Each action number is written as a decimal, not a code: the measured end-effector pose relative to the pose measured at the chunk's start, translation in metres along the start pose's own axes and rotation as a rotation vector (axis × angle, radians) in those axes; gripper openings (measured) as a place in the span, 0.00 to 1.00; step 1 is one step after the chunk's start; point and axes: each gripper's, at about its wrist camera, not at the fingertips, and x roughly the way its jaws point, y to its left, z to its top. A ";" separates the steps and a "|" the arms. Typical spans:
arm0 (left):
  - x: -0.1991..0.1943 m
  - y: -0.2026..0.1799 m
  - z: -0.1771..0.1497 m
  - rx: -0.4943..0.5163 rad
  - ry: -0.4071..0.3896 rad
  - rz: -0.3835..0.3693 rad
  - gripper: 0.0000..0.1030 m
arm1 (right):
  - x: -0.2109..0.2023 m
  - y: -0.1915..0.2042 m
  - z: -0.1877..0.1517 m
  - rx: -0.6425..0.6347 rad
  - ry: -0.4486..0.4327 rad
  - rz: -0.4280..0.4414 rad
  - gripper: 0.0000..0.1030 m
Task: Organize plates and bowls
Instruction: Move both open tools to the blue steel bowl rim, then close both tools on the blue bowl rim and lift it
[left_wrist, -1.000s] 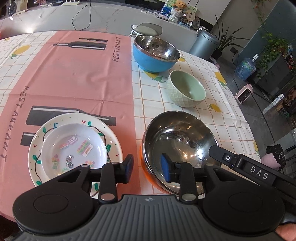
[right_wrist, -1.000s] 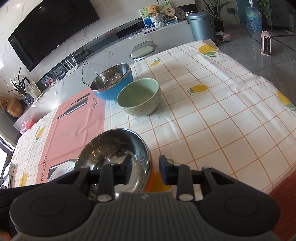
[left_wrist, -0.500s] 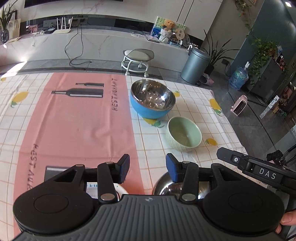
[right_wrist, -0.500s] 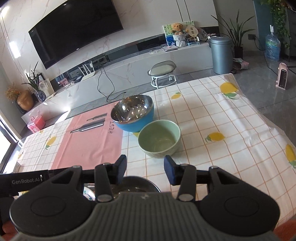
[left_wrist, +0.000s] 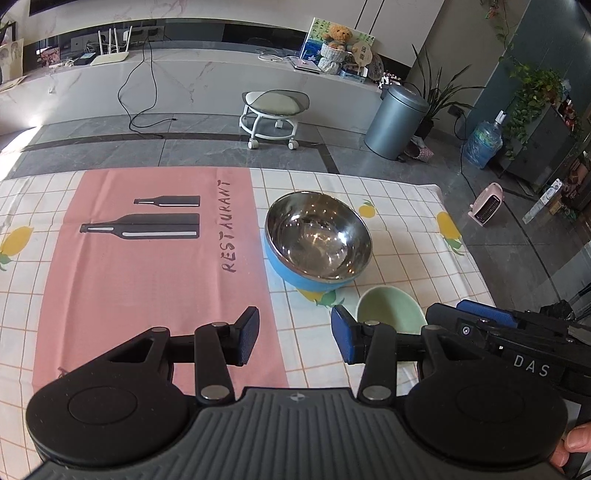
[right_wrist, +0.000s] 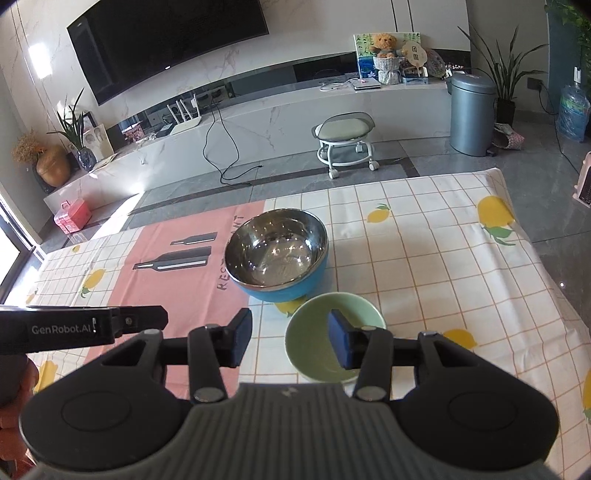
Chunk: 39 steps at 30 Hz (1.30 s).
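Two grippers, nearest. Left gripper (left_wrist: 294, 336): jaws have just been opening, now apart, nothing between them. Right gripper (right_wrist: 290, 340): jaws have just been opening, now apart and empty, hanging above the near rim of the green bowl.

Two bowls on the tablecloth (right_wrist: 436, 258). One green bowl (right_wrist: 317, 345), empty, upright, nearer. One steel bowl with blue outside (right_wrist: 277, 254), empty, just beyond it, beside the pink printed panel (left_wrist: 147, 266).

Beyond the table: one wheeled stool (right_wrist: 345, 142), one grey bin (right_wrist: 471, 114).
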 end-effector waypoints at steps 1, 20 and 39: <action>0.004 0.002 0.004 -0.008 -0.001 0.000 0.49 | 0.006 -0.001 0.005 -0.002 0.005 -0.005 0.44; 0.100 0.040 0.043 -0.164 0.054 -0.001 0.49 | 0.126 -0.030 0.054 0.134 0.148 -0.056 0.38; 0.107 0.033 0.047 -0.129 0.062 -0.012 0.14 | 0.147 -0.034 0.050 0.212 0.148 -0.021 0.13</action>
